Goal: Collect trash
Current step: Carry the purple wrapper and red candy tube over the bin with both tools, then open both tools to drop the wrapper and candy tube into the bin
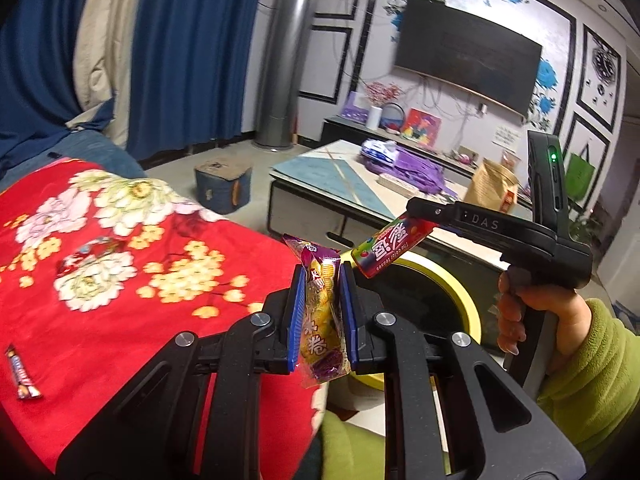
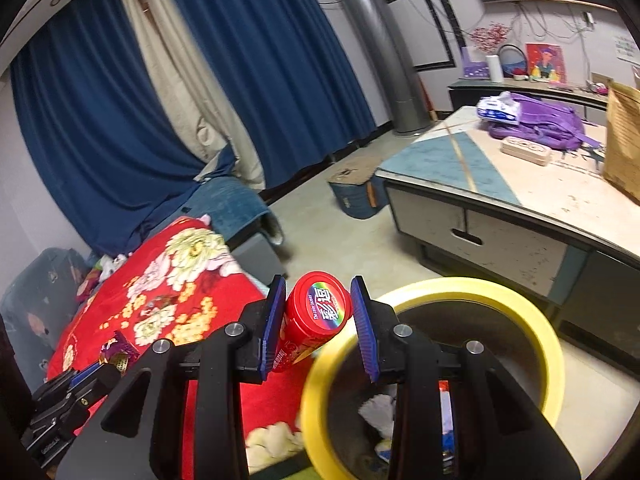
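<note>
**Both tools loaded, bin right there**

Left wrist view: the left tool (image 1: 320, 312) is clamped on a crinkly purple-and-yellow snack wrapper (image 1: 322, 320). It's pinched flat between the blue pads (image 1: 294, 320), with its top and bottom ends poking out past them. That probably makes sense for something this floppy: squeezed across the middle, it can't slip or unfold. The red candy tube (image 1: 390, 250) is seen held out by the right tool (image 1: 420, 216), above the yellow rim of the trash bin (image 1: 468, 300). The grip is wrapped by a hand (image 1: 520, 312) in a green sleeve. More trash is left on the red floral blanket (image 1: 120, 280): a small candy bar wrapper (image 1: 22, 374) near the lower left edge, and what looks like another shiny wrapper (image 1: 86, 254) further up, too blurred to be sure.

Right wrist view: the right tool (image 2: 318, 328) is closed on the tube (image 2: 316, 320), gripped across its round body with the lid end pointing forward. It's held by the sides, so it should simply fall once the pads are eased apart. The bin (image 2: 552, 360) is just beside and below, with some white and coloured scraps already inside. The tube isn't quite over the opening yet; it sits at the rim's left edge, over the blanket's border. The left tool (image 2: 116, 360) is spotted at lower left with its wrapper (image 2: 118, 354). The counter (image 2: 520, 200) beyond isn't involved.
</note>
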